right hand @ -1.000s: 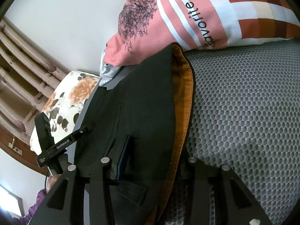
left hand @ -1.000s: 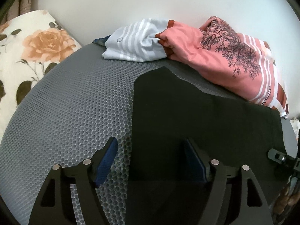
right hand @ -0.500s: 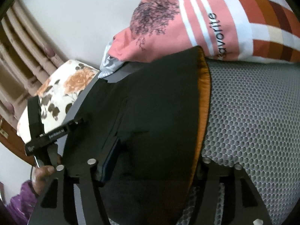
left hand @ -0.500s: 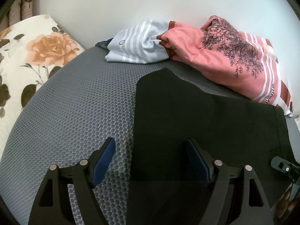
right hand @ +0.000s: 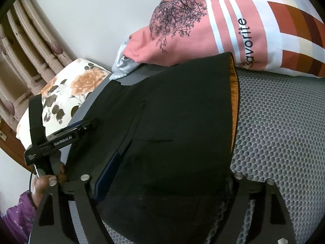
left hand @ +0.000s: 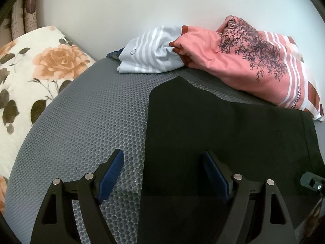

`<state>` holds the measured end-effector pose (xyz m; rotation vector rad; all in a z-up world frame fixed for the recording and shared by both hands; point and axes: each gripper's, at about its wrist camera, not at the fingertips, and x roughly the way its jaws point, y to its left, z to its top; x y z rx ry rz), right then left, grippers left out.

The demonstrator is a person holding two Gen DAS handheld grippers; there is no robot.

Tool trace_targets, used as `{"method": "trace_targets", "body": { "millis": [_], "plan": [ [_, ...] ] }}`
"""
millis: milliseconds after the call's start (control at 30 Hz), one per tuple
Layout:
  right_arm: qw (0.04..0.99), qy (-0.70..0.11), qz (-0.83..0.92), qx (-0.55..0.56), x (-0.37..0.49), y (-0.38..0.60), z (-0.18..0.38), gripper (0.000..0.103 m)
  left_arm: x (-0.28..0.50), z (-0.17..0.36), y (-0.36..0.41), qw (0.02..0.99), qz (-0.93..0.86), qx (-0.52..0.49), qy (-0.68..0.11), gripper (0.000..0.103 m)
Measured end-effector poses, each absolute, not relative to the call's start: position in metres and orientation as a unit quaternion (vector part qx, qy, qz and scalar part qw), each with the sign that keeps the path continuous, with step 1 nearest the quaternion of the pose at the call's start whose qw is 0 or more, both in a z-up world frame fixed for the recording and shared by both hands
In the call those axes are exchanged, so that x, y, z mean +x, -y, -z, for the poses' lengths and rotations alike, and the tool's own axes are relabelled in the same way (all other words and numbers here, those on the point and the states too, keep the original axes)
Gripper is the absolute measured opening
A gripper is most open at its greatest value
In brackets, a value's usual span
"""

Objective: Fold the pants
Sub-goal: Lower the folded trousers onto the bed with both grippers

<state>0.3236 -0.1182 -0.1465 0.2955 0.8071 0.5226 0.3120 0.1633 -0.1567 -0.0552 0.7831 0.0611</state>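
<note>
Pants (left hand: 227, 142), black, folded once, flat on grey mesh mat (left hand: 97, 126).
Left gripper (left hand: 163, 172) spread wide, astride the near left edge; right gripper (right hand: 164, 181) opening over the waistband end, cloth between but unpinched. Striped pillow (left hand: 264, 67) beyond. Release step; next calls for regripping for another fold.

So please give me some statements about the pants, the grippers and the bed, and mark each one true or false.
1. The black pants lie on a grey mesh mattress. True.
2. The left gripper is clamped on the pants. False: its jaws stand apart, gripping nothing.
3. A pink printed cloth lies beyond the pants. True.
4. The pants' orange lining is hidden. False: it shows along one edge.
5. The floral pillow lies on the pants. False: it is beside the mattress.
</note>
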Motion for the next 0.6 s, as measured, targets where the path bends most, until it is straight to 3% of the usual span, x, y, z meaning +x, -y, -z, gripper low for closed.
{"method": "trace_targets", "body": {
  "millis": [600],
  "plan": [
    [0.892,-0.385,-0.198,0.127,0.318,0.104,0.137,0.096,0.311,0.156,-0.159,0.925,-0.043,-0.011,-0.378,0.084]
  ]
}}
